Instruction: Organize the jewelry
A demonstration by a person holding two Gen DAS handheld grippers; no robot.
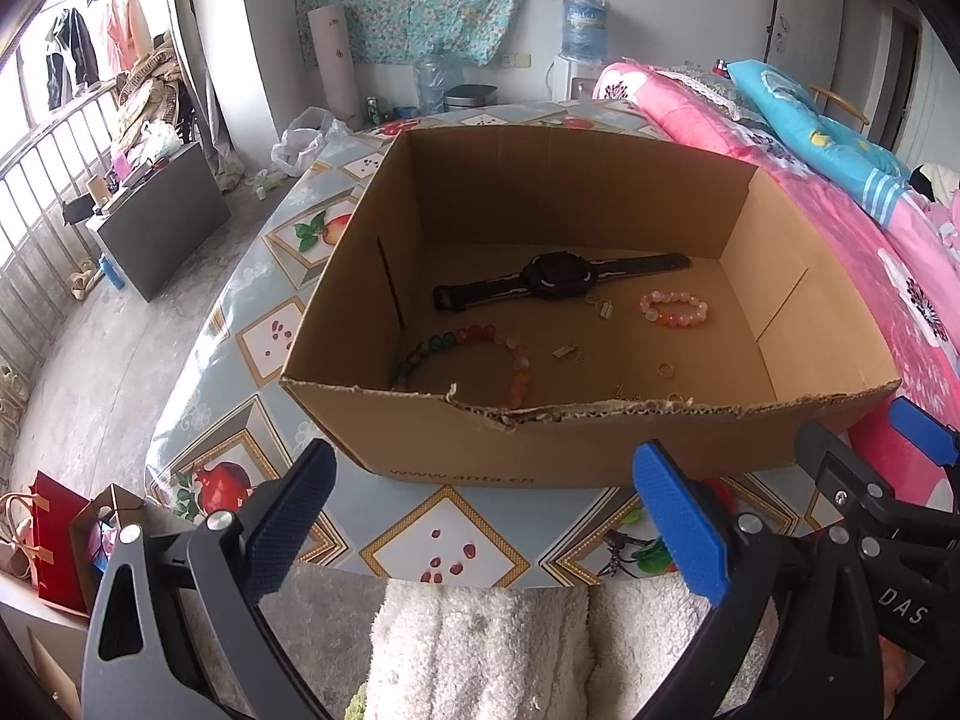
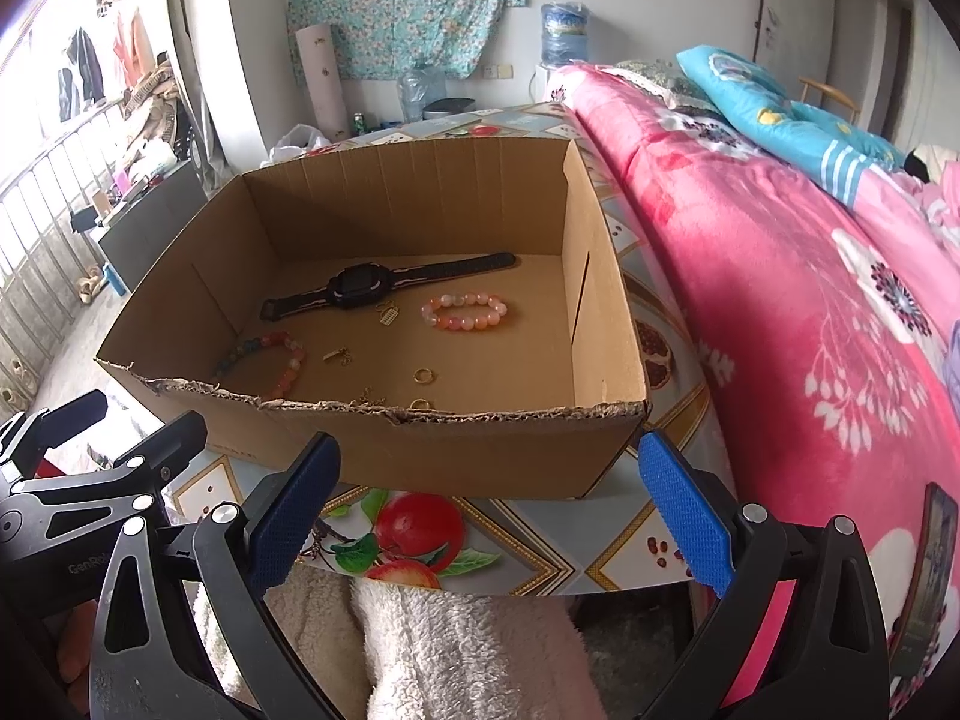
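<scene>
An open cardboard box stands on the patterned table. Inside lie a black watch, a pink bead bracelet, a multicolour bead bracelet, a gold ring and small gold charms. My left gripper hovers open in front of the box's near wall, empty. My right gripper is likewise open and empty before the box. Each gripper shows at the edge of the other's view.
The table has a fruit-print cover. A pink floral quilt on a bed lies close on the right. A white fluffy cloth sits below the grippers. A dark low cabinet stands left on the floor.
</scene>
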